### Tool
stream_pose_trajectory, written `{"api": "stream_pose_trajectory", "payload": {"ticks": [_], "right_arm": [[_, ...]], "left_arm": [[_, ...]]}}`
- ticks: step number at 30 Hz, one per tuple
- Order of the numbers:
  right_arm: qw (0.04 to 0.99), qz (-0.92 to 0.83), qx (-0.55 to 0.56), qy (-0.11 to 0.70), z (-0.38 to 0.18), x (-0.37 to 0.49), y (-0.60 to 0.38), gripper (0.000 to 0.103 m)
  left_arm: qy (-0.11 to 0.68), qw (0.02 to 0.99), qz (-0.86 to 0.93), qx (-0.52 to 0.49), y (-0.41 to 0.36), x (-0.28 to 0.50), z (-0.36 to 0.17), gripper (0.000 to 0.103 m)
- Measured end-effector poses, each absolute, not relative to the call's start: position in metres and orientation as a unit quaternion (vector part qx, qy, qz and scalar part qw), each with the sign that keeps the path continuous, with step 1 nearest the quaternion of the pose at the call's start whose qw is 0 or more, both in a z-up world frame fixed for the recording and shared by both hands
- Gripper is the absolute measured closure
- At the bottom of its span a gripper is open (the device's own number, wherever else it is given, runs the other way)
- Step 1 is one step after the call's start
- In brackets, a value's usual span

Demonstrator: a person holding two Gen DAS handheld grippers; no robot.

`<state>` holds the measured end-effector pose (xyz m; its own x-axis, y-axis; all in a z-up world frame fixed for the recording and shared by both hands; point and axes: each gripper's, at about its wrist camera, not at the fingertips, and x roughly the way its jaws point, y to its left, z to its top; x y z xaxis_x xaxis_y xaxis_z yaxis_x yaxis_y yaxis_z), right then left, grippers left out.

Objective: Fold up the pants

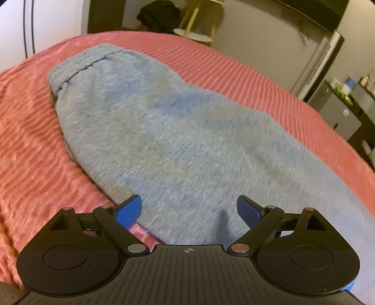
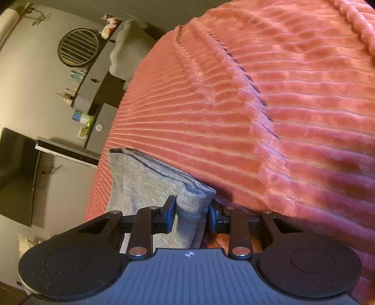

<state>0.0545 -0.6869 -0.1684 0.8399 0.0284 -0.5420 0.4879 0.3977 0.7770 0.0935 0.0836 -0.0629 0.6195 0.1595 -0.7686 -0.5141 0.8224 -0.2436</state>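
Lying lengthwise on the pink ribbed bedspread (image 1: 234, 68), the grey pants (image 1: 164, 140) are already folded into 1 long strip, waistband end w/ its stitched seam at the far end in the left wrist view. Left gripper (image 1: 189, 210) hovers over the near end of the strip, jaws spread wide, blue pads clear of the fabric on either side; nothing is pinched btwn them. Its left fingertip (image 1: 131, 207) sits over the cloth's edge, right one over grey cloth.

Right gripper (image 2: 191, 214) is rolled sideways, so the room looks tilted in its view. Its jaws are clenched on a bunched corner of the pants (image 2: 150, 185), 2 pads pressing the thick folded layers from both sides. Rest of the strip runs away from that grip along the bedspread (image 2: 269, 105) edge.

Bkgd, left wrist view: wooden stool (image 1: 199, 23), dark clothing pile (image 1: 159, 14), grey cabinet (image 1: 344, 110) w/ small items on top. Right wrist view: round slatted wall piece (image 2: 78, 46), dark TV screen (image 2: 17, 173).
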Motion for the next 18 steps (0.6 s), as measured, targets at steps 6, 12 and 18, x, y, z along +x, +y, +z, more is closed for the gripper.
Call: {"api": "stream_pose_trajectory", "payload": {"ticks": [6, 12, 18], "right_arm": [[0.869, -0.089, 0.451, 0.182, -0.138, 0.045, -0.667, 0.082], [0.814, -0.12, 0.525, 0.22, -0.179, 0.054, -0.683, 0.054], [0.826, -0.118, 0.514, 0.2, -0.174, 0.056, -0.675, 0.088]], "left_arm": [[0.389, 0.873, 0.194, -0.22, 0.082, 0.095, -0.065, 0.008], [0.388, 0.874, 0.191, -0.223, 0.083, 0.091, -0.064, 0.008], [0.389, 0.874, 0.194, -0.218, 0.081, 0.092, -0.063, 0.008]]}}
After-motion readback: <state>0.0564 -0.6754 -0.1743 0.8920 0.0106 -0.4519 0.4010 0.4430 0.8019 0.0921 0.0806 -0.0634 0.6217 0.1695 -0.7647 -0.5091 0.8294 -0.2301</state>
